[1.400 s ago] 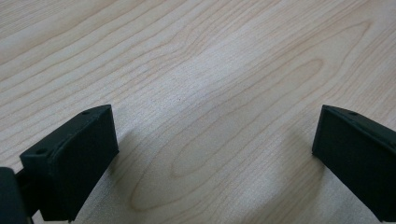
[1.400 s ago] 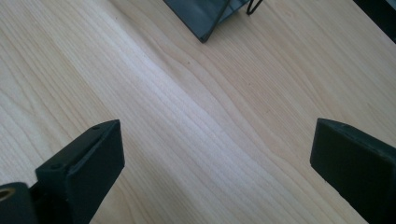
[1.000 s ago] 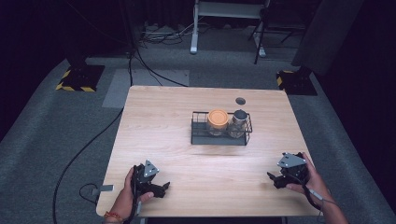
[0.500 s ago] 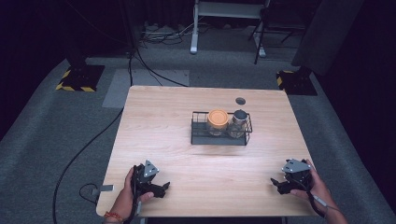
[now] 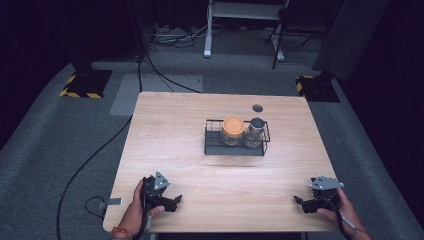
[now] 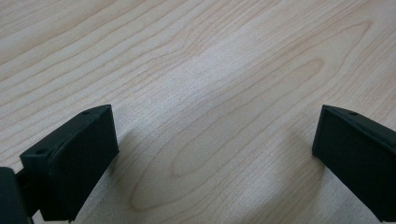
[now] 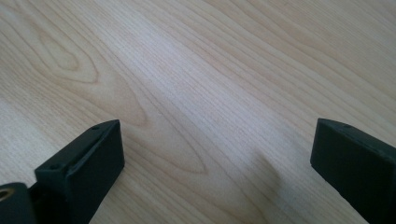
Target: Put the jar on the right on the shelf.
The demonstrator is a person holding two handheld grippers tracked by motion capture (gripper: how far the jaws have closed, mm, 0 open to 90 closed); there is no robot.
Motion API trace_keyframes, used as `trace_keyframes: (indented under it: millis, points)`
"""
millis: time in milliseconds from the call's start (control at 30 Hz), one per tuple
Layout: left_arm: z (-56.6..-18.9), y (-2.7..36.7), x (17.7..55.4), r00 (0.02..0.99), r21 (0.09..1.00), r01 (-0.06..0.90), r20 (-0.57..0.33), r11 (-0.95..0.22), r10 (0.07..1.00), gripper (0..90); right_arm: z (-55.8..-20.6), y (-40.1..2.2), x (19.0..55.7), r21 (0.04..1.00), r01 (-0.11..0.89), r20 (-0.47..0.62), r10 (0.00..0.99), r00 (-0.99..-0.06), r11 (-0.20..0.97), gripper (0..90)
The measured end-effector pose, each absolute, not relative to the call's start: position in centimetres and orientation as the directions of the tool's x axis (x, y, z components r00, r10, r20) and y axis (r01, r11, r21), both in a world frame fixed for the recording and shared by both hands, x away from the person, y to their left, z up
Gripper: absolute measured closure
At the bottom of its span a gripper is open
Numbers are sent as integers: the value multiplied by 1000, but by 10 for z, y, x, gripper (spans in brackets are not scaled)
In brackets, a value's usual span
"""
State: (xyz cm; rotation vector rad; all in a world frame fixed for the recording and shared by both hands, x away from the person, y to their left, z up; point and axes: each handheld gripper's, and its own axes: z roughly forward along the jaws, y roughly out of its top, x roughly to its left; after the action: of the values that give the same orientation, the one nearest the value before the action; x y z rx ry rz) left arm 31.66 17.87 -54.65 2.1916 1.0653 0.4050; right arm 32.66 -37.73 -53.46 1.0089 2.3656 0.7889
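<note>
Left claw [image 5: 172,201] and right claw [image 5: 300,202] both gape wide, empty, resting low on the near edge of the surface [image 5: 175,130], likely parked at a ready pose. The wire basket [image 5: 212,145], well apart mid-surface, keeps the orange-lidded jar [image 5: 233,128] and grey-lidded jar [image 5: 256,126] upright, side by side.

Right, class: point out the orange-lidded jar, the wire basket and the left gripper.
Orange-lidded jar [image 5: 233,126], high view, on its lid.
Wire basket [image 5: 235,149], high view, on its front wall.
Left gripper [image 5: 176,201], high view, between its fingertips.
</note>
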Motion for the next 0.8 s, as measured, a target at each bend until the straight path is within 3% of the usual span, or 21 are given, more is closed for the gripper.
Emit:
trace_keyframes:
  millis: [433,800]
  points:
    - [-546,178,317,620,677,581,-10,-451,785,0,-546,-406,323,707,579,-2,820,-573,406,5]
    - [-546,178,317,620,677,581,-9,-451,785,0,-547,-412,322,708,585,-1,829,-560,396,5]
